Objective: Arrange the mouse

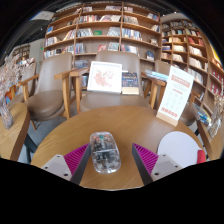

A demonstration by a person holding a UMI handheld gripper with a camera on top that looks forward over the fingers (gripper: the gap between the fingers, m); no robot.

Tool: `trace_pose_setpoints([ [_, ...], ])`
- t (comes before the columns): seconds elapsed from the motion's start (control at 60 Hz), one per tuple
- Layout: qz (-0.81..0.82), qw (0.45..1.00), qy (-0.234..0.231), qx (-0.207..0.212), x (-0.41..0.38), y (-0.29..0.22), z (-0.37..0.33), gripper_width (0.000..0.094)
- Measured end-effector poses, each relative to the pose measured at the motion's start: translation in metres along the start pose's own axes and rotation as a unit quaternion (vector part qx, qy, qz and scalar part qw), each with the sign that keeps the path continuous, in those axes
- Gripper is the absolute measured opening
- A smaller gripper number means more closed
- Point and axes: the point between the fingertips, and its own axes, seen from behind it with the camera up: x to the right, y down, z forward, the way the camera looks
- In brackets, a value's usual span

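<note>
A clear, see-through mouse lies on the round wooden table, between my two fingers and nearer the left one. My gripper is open: the left pink pad and the right pink pad stand wide apart, with a gap at each side of the mouse. Neither pad touches it. The mouse rests flat on the tabletop near the table's front edge.
A white round mat lies on the table ahead of the right finger. A sign stand is at the table's right. Wooden chairs with a booklet stand beyond the table, bookshelves behind them.
</note>
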Motion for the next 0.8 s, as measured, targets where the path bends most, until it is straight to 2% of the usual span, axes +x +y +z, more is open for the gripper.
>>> trace_pose_setpoints([
  [0.183, 0.002, 1.0, 0.0, -0.002, 0.003, -0.007, 0.012, 0.0841],
  [0.233, 0.002, 1.0, -0.006, -0.002, 0.0, -0.009, 0.013, 0.0802],
  [0.283, 0.007, 1.0, -0.019, -0.004, -0.006, -0.008, 0.015, 0.0701],
  [0.333, 0.015, 0.999, -0.041, -0.009, -0.018, -0.006, 0.014, 0.0466],
  [0.383, 0.019, 0.999, -0.04, -0.014, -0.016, -0.008, 0.017, 0.0436],
  [0.467, 0.029, 0.998, -0.046, -0.021, -0.016, -0.012, 0.012, 0.0406],
  [0.6, 0.03, 0.998, -0.045, 0.023, 0.012, -0.049, -0.029, 0.0406],
  [0.7, 0.035, 0.998, -0.036, 0.047, 0.056, -0.069, -0.061, 0.0407],
  [0.8, 0.037, 0.998, -0.012, 0.051, 0.119, -0.067, -0.078, 0.0406],
])
